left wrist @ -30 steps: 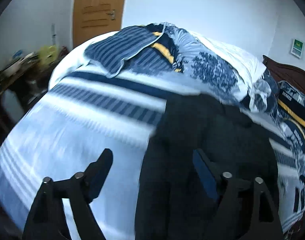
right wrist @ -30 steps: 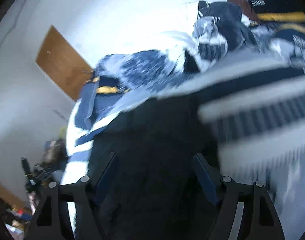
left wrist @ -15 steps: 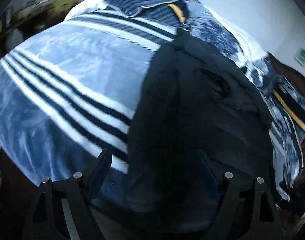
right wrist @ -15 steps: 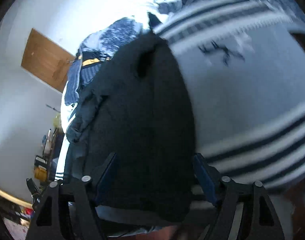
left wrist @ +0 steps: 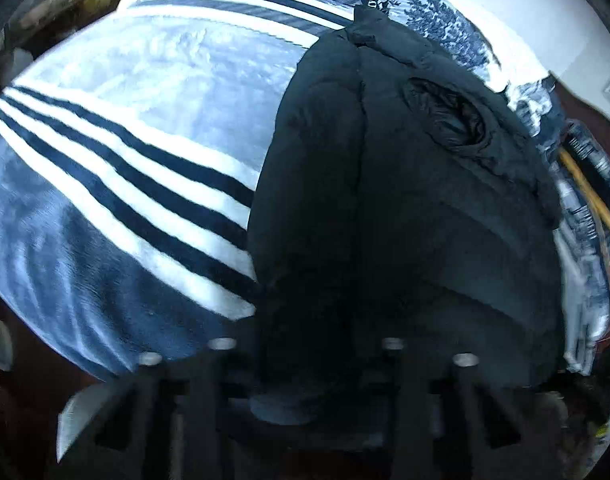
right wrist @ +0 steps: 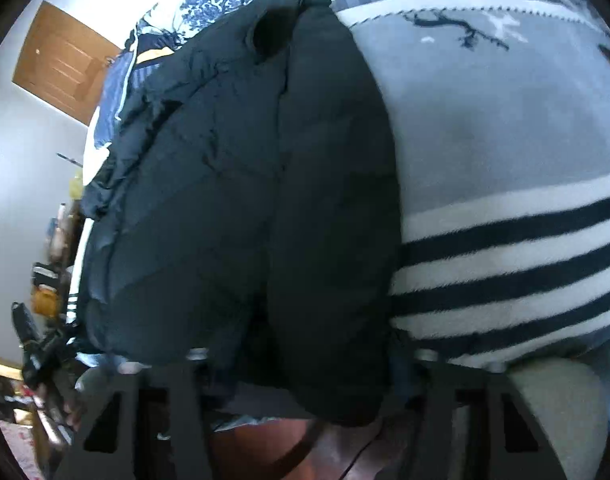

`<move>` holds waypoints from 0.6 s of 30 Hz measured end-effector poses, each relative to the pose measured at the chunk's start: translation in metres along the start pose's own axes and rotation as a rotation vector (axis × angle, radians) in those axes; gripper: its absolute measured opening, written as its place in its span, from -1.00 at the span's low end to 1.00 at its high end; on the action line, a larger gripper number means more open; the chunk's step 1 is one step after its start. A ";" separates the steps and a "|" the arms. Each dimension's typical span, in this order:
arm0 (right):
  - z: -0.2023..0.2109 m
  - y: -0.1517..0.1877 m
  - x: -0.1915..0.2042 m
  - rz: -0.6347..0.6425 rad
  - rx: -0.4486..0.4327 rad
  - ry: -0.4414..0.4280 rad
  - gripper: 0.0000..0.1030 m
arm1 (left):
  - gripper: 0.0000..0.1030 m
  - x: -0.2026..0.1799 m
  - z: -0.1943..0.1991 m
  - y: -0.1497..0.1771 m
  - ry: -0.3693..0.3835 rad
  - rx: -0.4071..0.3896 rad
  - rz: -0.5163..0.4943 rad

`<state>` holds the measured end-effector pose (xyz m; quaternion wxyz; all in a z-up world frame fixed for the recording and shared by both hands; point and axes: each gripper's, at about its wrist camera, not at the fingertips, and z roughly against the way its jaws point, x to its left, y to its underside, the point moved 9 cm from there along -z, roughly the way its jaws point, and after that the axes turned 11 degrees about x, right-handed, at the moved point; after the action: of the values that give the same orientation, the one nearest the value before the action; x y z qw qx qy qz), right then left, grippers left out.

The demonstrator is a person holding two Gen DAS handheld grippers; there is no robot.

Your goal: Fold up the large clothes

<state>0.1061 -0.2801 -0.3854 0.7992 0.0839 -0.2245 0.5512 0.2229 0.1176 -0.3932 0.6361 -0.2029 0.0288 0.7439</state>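
Bedroom: white walls, a wooden door (right wrist: 65,64), and a bed (left wrist: 105,128) spread with a pale blue blanket crossed by dark and white stripes; patterned bedding (left wrist: 437,24) is heaped at the far end.
Garment: a black padded jacket (left wrist: 405,208) lies lengthwise on the blanket, folded along its length, its near hem hanging at the bed's front edge; a dark opening, probably a sleeve or the neck, shows near the far end.
Left hand-held gripper (left wrist: 309,364): its jaws have just been closing at the jacket's near edge; dark fabric lies between them, and it looks pinched, though blur and shadow make the contact hard to confirm.
Right hand-held gripper (right wrist: 309,372): its jaws have also just been closing, with the thick hem bulging between them; whether the pads are pressing on it I cannot tell.
Handling: soft, puffy and springy, light for its bulk, and the shell looks smooth and likely slippery; it will spring back from a crease.
Where to hold: the two near hem corners, biting deep through all layers past the padding's edge, so the fold lifts evenly toward the far end.
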 end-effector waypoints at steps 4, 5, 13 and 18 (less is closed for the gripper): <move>0.031 0.000 -0.010 -0.067 -0.105 -0.106 -0.88 | -0.89 -0.008 0.027 -0.002 0.065 -0.107 -0.038; 0.038 0.001 -0.016 -0.097 -0.121 -0.114 -0.88 | -0.89 -0.008 0.026 -0.001 0.061 -0.108 -0.035; 0.008 -0.001 -0.021 -0.083 -0.047 0.101 -0.86 | -0.41 -0.005 -0.007 -0.003 -0.042 0.010 -0.004; 0.006 0.001 -0.019 -0.074 -0.050 0.078 -0.80 | -0.37 0.003 -0.004 -0.002 -0.027 -0.002 0.028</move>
<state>0.0976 -0.2980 -0.3885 0.8291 0.0503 -0.2036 0.5183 0.2262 0.1194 -0.3976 0.6256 -0.1932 0.0225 0.7555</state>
